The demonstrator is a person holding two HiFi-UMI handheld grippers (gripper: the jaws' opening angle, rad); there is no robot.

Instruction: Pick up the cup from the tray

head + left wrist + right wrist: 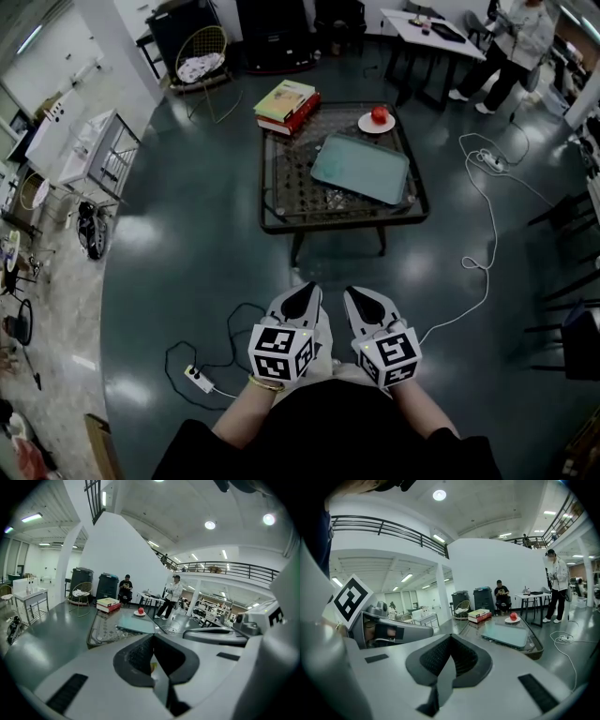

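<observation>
Left hand-held gripper [302,292], white, marker-cubed, 6 o'clock: jaws together, empty | right hand-held gripper [362,298]: likewise | white floor cable [483,234], 2 o'clock: likely trip hazard | dark-framed glass-topped low surface [281,178], 12 o'clock, well apart | pale teal rectangular tray [361,167]: no cup visible, so a grab may close on nothing | red apple on white plate [379,115], just beyond: may get knocked.

**Pale Green on a Dark Lattice**

The tray [361,167] is pale grey-green. The bench [272,223] is dark, its top a woven lattice. The apple [380,114] is red and the plate [366,126] white. The books [286,103] show a yellow-green cover over a red one. The floor [187,244] is glossy dark teal. The left tongs [307,289] and right tongs [356,294] are light grey with black pads, their cubes patterned in black-and-white squares.
</observation>
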